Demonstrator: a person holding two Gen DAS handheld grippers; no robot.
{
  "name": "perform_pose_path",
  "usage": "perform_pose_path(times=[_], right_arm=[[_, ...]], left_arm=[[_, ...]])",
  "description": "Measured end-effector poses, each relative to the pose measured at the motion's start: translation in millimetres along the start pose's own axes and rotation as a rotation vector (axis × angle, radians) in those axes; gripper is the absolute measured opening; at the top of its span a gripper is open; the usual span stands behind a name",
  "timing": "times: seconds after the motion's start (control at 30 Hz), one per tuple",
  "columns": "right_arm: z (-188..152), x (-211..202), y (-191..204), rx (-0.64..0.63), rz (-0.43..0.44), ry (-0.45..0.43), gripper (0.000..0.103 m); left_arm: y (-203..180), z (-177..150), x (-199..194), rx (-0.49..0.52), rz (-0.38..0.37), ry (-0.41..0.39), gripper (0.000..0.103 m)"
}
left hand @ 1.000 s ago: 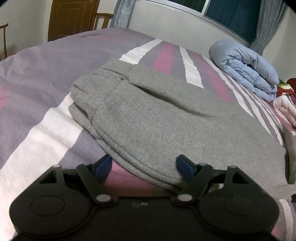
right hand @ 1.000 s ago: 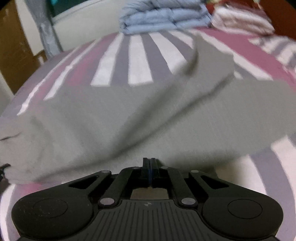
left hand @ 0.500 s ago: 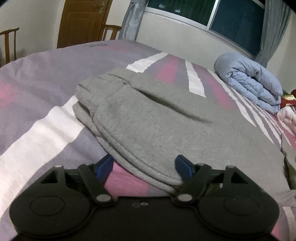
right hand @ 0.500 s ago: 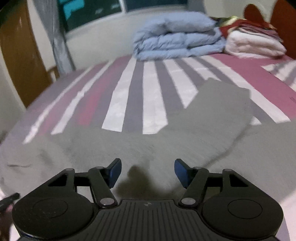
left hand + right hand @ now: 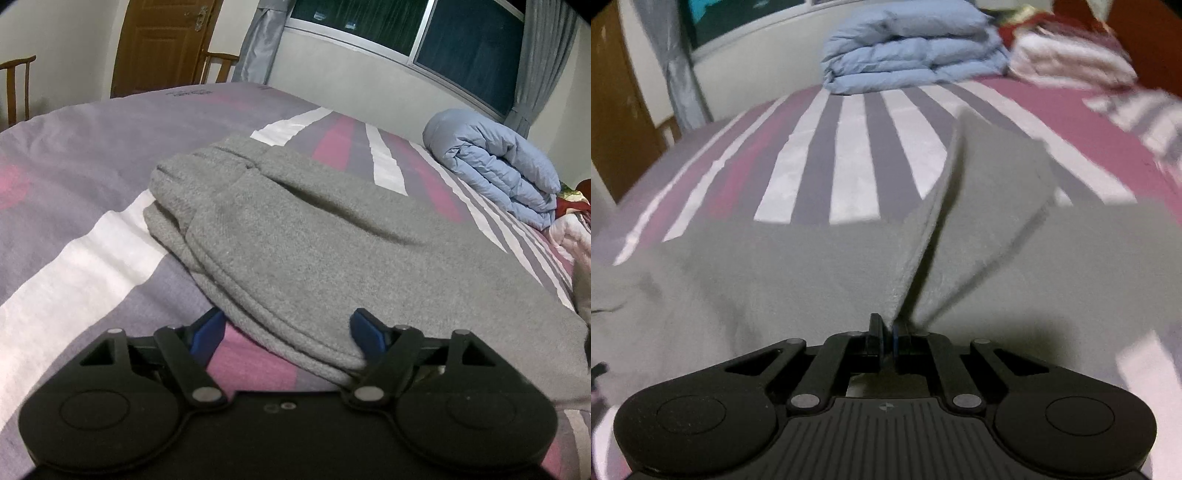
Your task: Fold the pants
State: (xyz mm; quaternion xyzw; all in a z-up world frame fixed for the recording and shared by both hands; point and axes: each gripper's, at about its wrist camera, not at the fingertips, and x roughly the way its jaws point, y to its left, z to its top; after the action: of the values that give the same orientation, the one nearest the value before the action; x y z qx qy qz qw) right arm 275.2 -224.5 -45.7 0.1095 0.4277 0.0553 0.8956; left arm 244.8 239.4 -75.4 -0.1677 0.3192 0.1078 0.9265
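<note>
Grey sweatpants [image 5: 332, 236] lie on the striped bed, the waistband at the far left of the left wrist view. My left gripper [image 5: 288, 330] is open, its blue fingertips [image 5: 365, 328] astride the near folded edge of the pants. In the right wrist view the pants [image 5: 757, 280] spread across the bed. My right gripper [image 5: 886, 330] is shut on a fold of the grey fabric, which rises from the jaws as a raised flap [image 5: 990, 177].
A folded light-blue duvet [image 5: 491, 166] lies at the far side of the bed, also in the right wrist view [image 5: 912, 55]. Folded white and red bedding [image 5: 1071, 55] sits beside it. The striped bedsheet [image 5: 74, 206] surrounds the pants. A wooden door [image 5: 162, 44] and chairs stand beyond.
My right gripper was open half a second ago and has shut on the pants fabric, lifting a flap. My left gripper stays open at the pants' edge, tilted up slightly.
</note>
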Motion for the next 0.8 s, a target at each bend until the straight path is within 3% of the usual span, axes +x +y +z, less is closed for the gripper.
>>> perform_pose_path(times=[0.1, 0.23, 0.4, 0.6, 0.8], right_arm=[[-31, -7, -16, 0.078, 0.025, 0.016, 0.005], [-34, -28, -21, 0.152, 0.076, -0.067, 0.008], [-8, -43, -26, 0.124, 0.049, -0.186, 0.052], [43, -16, -36, 0.084, 0.016, -0.193, 0.052], [54, -10, -72, 0.186, 0.071, -0.193, 0.052]], left_arm=[[0, -1, 0, 0.001, 0.0, -0.003, 0.07], [0, 0, 0, 0.001, 0.0, -0.005, 0.07], [0, 0, 0, 0.005, 0.002, -0.005, 0.07], [0, 0, 0, 0.006, 0.003, -0.005, 0.07], [-1, 0, 0, 0.006, 0.003, -0.006, 0.07]])
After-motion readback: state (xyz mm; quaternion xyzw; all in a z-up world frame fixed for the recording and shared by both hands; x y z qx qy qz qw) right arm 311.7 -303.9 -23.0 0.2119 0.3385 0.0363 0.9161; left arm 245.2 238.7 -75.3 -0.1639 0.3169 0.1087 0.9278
